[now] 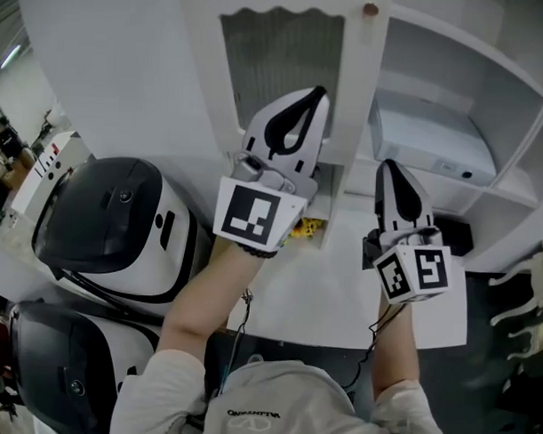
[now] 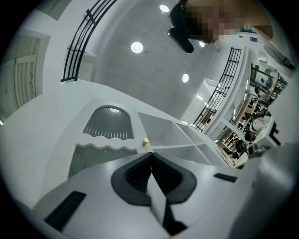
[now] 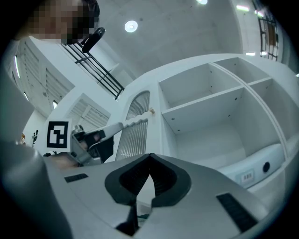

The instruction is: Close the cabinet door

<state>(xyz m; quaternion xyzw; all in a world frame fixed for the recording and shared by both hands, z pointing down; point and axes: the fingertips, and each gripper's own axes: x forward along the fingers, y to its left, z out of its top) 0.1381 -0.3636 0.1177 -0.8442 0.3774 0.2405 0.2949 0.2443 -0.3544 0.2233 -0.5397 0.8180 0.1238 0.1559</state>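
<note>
Seemingly the white slatted cabinet door (image 1: 277,52) already sits flush, with the left gripper (image 1: 320,92) before it and the right gripper (image 1: 386,164) beside it both closed empty, so only a confirming press seems left.

White cabinet door (image 1: 277,61) with ribbed panels and round knob (image 1: 370,9) stands beside open shelves (image 1: 477,63).

Cool, even indoor light; fisheye gripper views.
Round ceiling lights (image 2: 137,46) glare in the 2 gripper views, whose corners go black and whose straight shelves (image 3: 201,101) bow; the head view is dimmer, the white cabinet (image 1: 437,57) greyish, edges soft.
</note>
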